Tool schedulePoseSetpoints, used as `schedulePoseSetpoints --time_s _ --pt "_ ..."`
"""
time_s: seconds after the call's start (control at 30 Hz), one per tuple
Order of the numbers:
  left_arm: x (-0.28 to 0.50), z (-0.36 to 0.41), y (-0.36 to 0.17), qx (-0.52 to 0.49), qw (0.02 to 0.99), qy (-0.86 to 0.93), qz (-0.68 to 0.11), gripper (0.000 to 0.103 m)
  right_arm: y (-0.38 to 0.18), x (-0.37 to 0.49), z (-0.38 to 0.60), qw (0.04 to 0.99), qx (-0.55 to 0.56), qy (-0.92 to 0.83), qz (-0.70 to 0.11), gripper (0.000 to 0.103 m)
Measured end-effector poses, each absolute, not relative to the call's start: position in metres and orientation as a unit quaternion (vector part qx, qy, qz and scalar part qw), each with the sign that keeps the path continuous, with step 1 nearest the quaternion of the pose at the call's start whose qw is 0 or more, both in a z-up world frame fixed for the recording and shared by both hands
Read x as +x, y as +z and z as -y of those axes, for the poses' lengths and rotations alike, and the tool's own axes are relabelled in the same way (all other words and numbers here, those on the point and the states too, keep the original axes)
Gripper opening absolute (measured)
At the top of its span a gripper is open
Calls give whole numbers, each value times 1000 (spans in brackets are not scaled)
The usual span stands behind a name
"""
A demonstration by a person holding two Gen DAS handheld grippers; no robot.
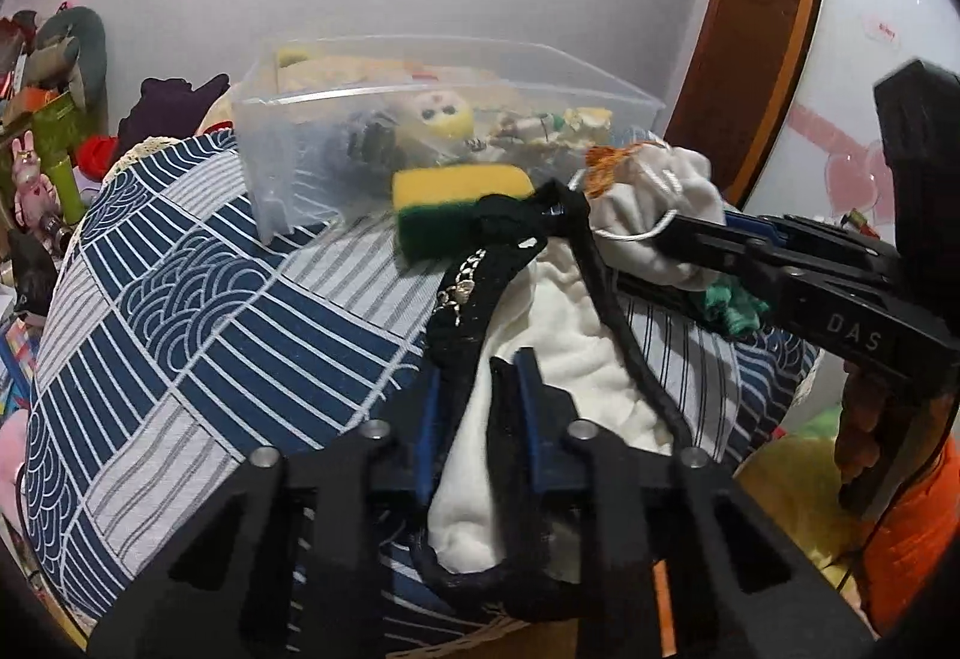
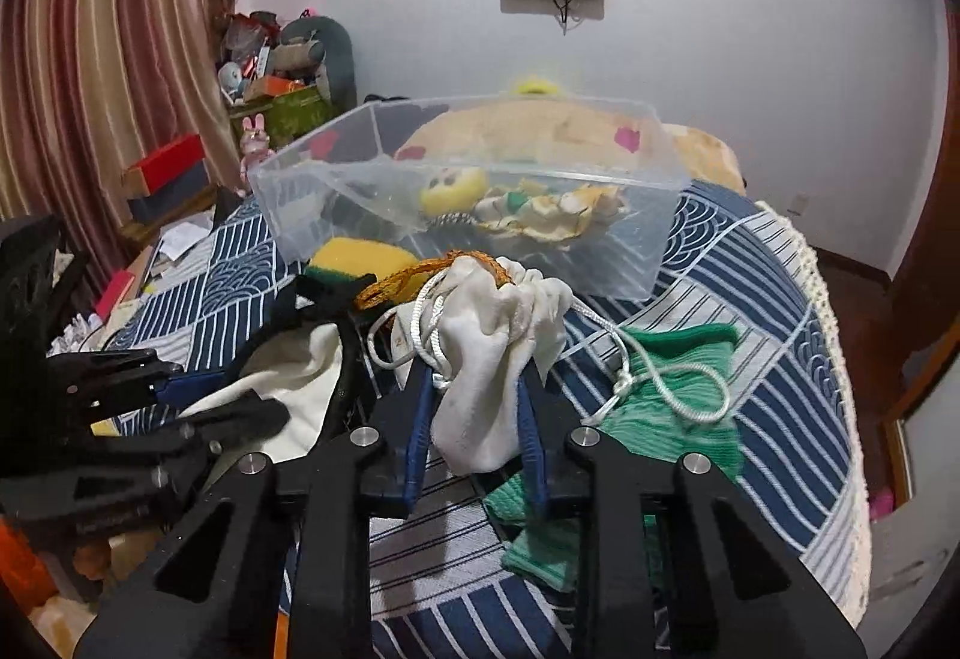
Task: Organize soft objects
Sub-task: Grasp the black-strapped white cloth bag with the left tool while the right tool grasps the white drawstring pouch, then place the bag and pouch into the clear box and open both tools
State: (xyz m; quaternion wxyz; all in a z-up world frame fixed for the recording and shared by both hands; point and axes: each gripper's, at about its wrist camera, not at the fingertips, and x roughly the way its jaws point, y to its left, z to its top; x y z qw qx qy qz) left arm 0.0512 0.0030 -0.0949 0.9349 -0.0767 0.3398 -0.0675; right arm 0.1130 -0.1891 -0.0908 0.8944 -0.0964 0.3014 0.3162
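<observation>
My left gripper (image 1: 474, 359) is shut on a white cloth with black trim (image 1: 576, 353) lying on the patterned table. My right gripper (image 2: 474, 371) is shut on a white drawstring pouch (image 2: 498, 353) with a white cord (image 2: 654, 371), held just above the table. The right gripper also shows in the left wrist view (image 1: 678, 233). A yellow and green sponge (image 1: 444, 203) lies in front of a clear plastic bin (image 1: 420, 77) that holds several soft toys. A green knitted cloth (image 2: 666, 395) lies under the pouch.
The table wears a blue and white patterned cover (image 1: 198, 311). Clutter and toys (image 1: 42, 119) stand at the far left. A wooden door frame (image 1: 756, 11) is at the right. A striped curtain (image 2: 108, 59) hangs at the left.
</observation>
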Motion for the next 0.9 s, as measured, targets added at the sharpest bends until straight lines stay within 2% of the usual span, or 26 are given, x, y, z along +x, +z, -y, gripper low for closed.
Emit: schedulePoseSetpoints --time_s 0.4,0.9 --pt "37 -21 -30 -67 967 -29 -243 17 -43 104 206 917 -68 316 -235 23" --pt "83 -53 26 -54 983 55 -165 17 4 138 190 938 -48 296 -175 23"
